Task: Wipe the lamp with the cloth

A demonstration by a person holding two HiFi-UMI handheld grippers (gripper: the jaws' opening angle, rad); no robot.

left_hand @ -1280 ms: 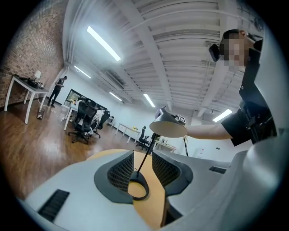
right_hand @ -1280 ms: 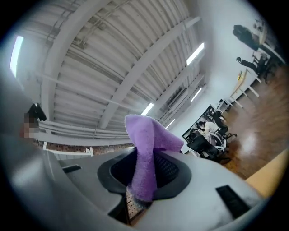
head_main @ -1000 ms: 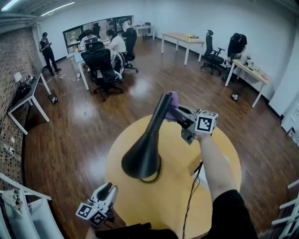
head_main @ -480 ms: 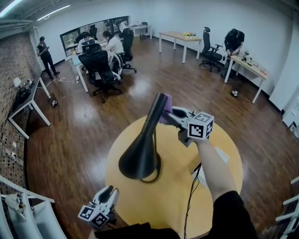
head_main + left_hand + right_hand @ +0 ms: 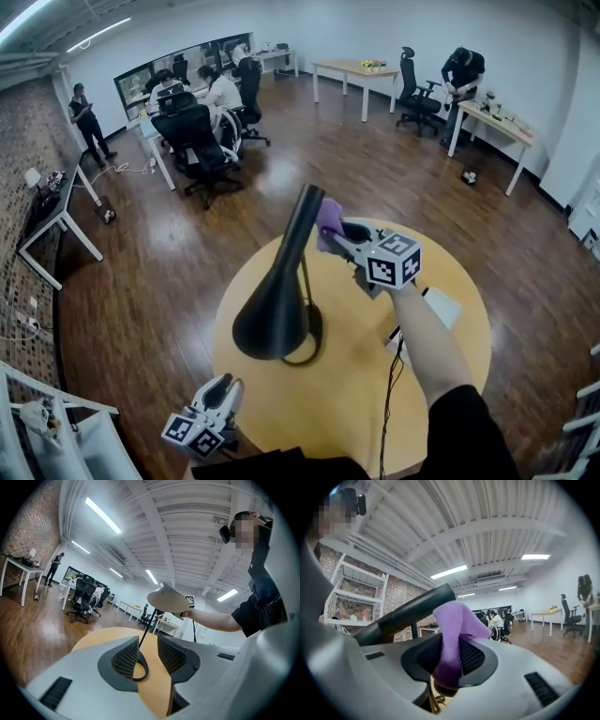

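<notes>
A black desk lamp stands on the round wooden table, its cone shade toward me and its neck rising away. My right gripper is shut on a purple cloth and holds it against the upper neck. In the right gripper view the cloth sits pinched between the jaws beside the black neck. My left gripper hovers at the table's near left edge, open and holding nothing. The left gripper view shows the lamp shade and ring base past the spread jaws.
A white box and a black cable lie on the table under my right arm. Office chairs, desks and people fill the room beyond. A white rack stands at the lower left.
My right gripper with the cloth has slid down the lamp neck and rolled. The left gripper has stayed put.
</notes>
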